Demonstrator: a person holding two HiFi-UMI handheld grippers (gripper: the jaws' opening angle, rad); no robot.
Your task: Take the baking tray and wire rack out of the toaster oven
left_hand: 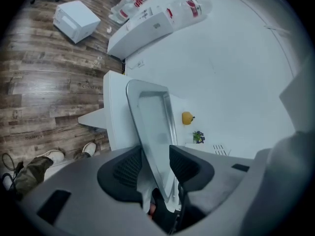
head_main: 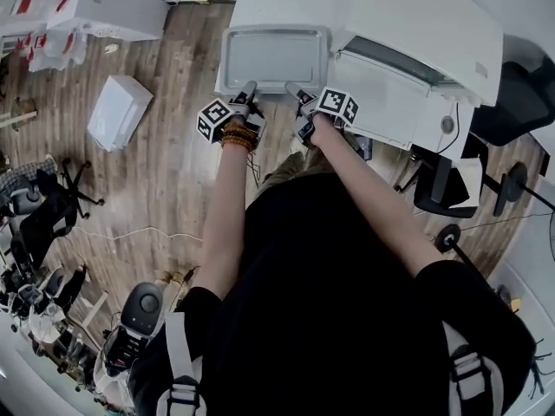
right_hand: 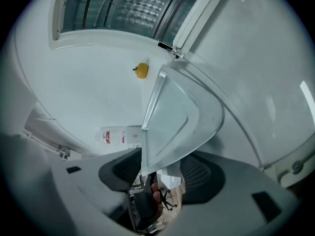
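Head view: baking tray (head_main: 271, 59) lies flat on the white table (head_main: 260, 3), just left of the toaster oven (head_main: 416, 24), whose door (head_main: 381, 102) hangs open. Left gripper (head_main: 245, 94) and right gripper (head_main: 299, 94) sit at the tray's near rim.

Left gripper view: jaws spread, with the tray rim running between the pads (left_hand: 128, 168) and not pinched. A small yellow object (left_hand: 187, 117) lies on the table beyond.

Right gripper view: jaws wide apart, the tray's corner between them, unclamped. The oven's open cavity (right_hand: 133, 4) is above.
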